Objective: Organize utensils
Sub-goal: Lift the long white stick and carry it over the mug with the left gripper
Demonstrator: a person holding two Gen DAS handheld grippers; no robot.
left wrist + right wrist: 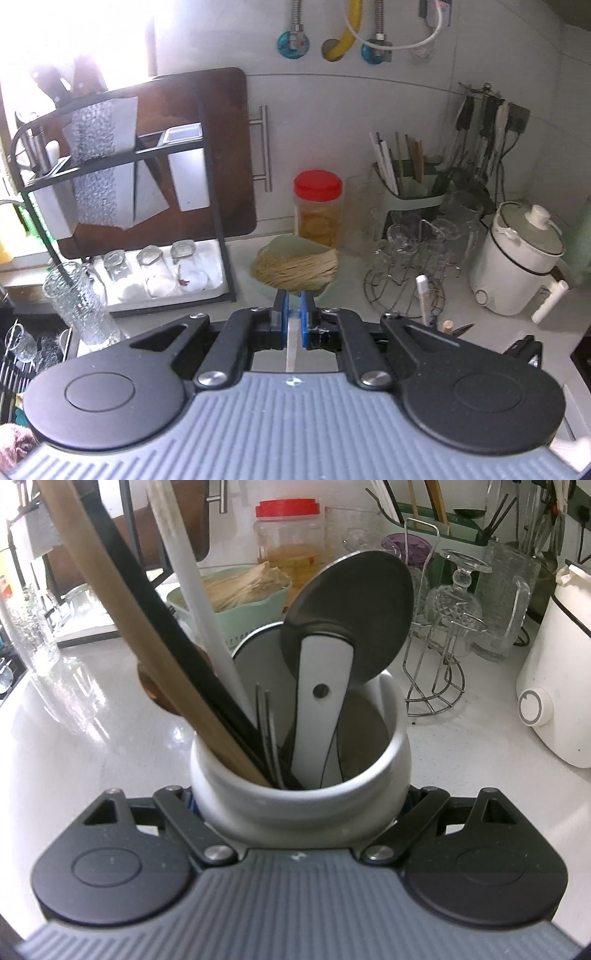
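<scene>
On the white bench point(85, 716), the right tool point(301, 805) is gripping a white crock point(295, 805) around its body, its fingers spread wide against the sides. Inside the crock a pizza cutter point(347, 616) is standing with its wheel up, beside a wooden spoon point(155, 642), a black handle point(173, 646), a white stick point(199, 602) and thin metal tines point(267, 723). Behind the crock a green basket point(236, 598) and a red-lidded jar point(288, 535) are sitting. Above the bench, the left tool point(293, 314) is clenching a thin white utensil handle point(291, 350) between its blue pads point(282, 314), in front of the basket.
</scene>
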